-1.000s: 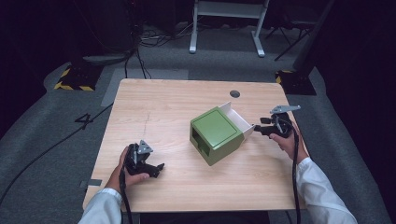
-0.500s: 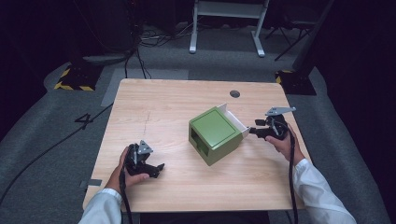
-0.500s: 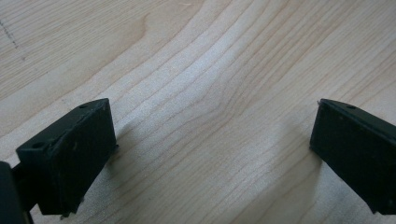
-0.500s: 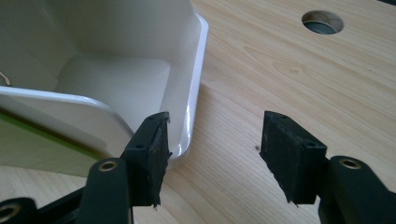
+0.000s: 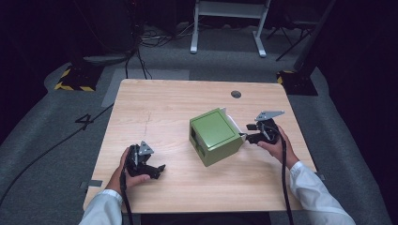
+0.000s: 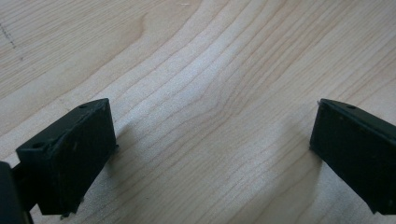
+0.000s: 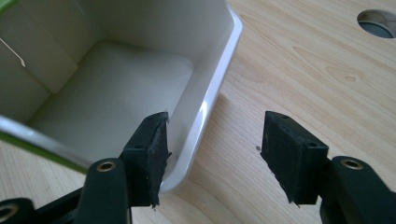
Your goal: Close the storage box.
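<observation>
The left gripper rests low on the wooden table in the person's left hand, its jaws spread wide with only bare wood grain between them; in the left gripper view the two black pads stand far apart over the tabletop and grip nothing. The green box lies well off to this gripper's far side, toward the middle of the table, tipped on its side so that its open mouth faces the other gripper.

The right gripper, held in the right hand, points straight at that open end, its tips right at the box's pale edge. In the right gripper view the jaws are partly open and have just been opening a little further; the white flap of the box runs up between them, lying just beside the left-hand pad, while the other pad stands clear over the wood. The pads do not press on the flap. Beyond the flap, ahead and left of the jaws, the box's pale interior opens up. A round cable hole sits in the table far ahead and to the right of this gripper
</observation>
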`<state>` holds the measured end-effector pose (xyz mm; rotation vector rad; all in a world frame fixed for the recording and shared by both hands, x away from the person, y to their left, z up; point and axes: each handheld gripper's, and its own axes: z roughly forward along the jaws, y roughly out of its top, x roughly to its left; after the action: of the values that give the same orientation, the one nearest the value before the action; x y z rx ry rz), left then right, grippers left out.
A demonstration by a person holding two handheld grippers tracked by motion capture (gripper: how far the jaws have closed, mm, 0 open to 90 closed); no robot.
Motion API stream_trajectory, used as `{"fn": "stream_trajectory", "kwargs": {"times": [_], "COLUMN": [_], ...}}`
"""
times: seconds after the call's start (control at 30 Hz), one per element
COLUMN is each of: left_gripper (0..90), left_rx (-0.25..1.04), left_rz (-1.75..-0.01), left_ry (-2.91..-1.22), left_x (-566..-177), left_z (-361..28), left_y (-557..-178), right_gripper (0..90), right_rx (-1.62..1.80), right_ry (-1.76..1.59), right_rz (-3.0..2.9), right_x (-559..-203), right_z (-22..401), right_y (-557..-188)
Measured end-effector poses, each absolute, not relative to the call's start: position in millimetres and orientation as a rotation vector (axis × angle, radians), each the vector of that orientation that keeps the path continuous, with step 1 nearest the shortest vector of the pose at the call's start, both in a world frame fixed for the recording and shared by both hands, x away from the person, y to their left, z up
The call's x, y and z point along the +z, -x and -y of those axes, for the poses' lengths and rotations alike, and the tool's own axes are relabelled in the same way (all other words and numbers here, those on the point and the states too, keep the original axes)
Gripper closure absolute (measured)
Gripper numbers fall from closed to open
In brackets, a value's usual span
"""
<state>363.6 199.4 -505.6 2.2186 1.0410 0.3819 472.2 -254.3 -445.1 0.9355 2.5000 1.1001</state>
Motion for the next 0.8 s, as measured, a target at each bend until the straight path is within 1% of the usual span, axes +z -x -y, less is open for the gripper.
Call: {"fn": "stream_trajectory", "kwargs": {"times": [0.13, 0.33, 0.43, 0.8], "left_gripper": [0.5, 0.5, 0.5, 0.5], "left_rx": [0.382, 0.381, 0.381, 0.381], "left_rz": [-1.041, -1.041, -1.041, -1.041], "left_ry": [-2.219, -2.219, -2.219, -2.219], "left_x": [-506, -506, -506, -506], "left_z": [-199, -199, -199, -199], "left_y": [-364, -364, -364, -364], "right_gripper": [40.7, 48.5, 50.8, 49.3], "right_rx": [1.111, 1.156, 1.177, 1.159], "right_ry": [-0.926, -0.894, -0.882, -0.832], "right_rz": [-2.528, -2.586, -2.619, -2.669], "right_x": [-446, -448, -450, -453], "right_z": [247, 240, 236, 223], "right_y": [-469, -469, -469, -467]}}
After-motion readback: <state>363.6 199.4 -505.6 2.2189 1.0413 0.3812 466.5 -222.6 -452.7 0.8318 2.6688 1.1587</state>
